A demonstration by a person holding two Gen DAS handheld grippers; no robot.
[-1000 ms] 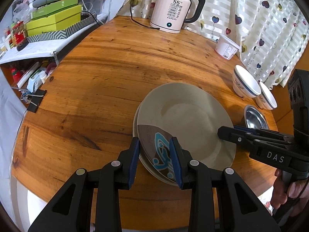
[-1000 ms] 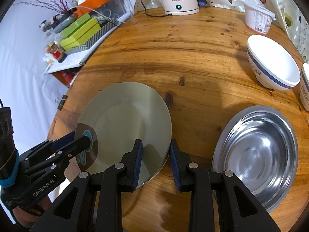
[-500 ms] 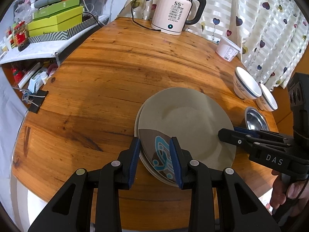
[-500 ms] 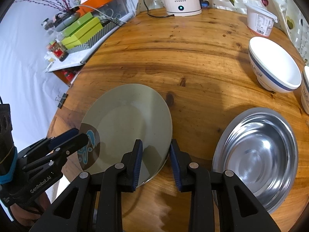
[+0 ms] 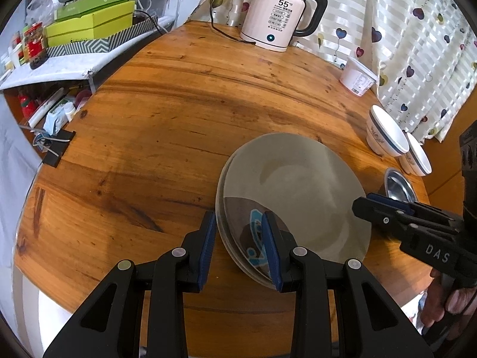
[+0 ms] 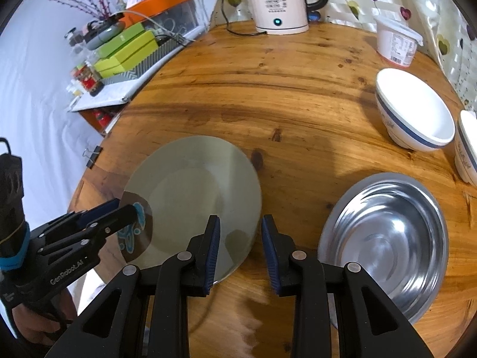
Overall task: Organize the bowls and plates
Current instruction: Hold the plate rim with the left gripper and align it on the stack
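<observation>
On tabletop: stacked grey plates (image 5: pixel 298 185), stiff, glazed, slippery, breakable.
Hold: rim only.
Left gripper (image 5: pixel 240 247): half-open, straddling near rim.
Right gripper (image 6: pixel 241 249): half-open astride opposite rim.

In your right wrist view the stacked plates (image 6: pixel 193 191) lie on the desk (image 6: pixel 298 95) at lower centre, with the metal bowl (image 6: pixel 384 238) to their right at the lower right. Two bowls (image 6: pixel 414 110) stand side by side at the right edge above it. The tub (image 6: pixel 396 41) sits upper right, the kettle (image 6: pixel 277 0) top centre.
</observation>
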